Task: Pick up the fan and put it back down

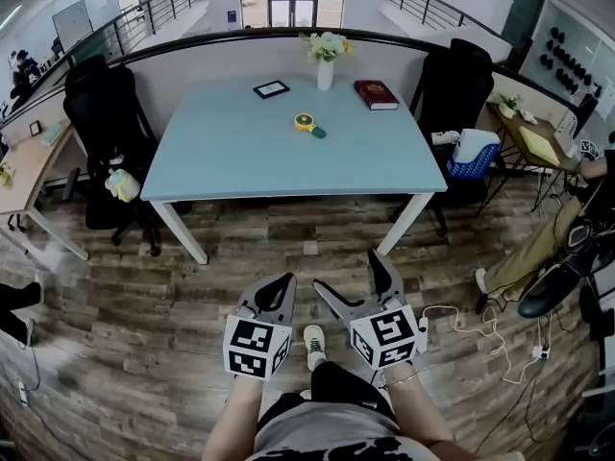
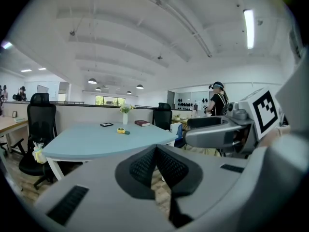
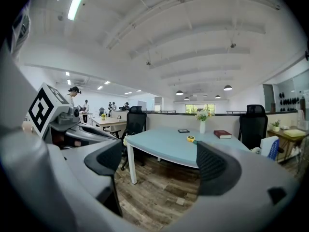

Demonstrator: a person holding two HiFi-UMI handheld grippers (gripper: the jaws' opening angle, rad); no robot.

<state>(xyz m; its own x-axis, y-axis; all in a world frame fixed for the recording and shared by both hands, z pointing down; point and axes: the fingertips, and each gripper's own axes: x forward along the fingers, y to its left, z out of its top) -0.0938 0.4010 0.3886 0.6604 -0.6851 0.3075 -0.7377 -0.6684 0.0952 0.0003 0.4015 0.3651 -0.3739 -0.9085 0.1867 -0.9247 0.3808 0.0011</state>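
The rectangular worktop is pale blue; the small round plastic fan is yellow with a teal handle, the hardback book dark red, the ceramic vase white, the plank floor brown-grey.

- what's on the bench?
- a vase of flowers, a red book right of it, a black frame left.
- and around?
- a black chair at each end.
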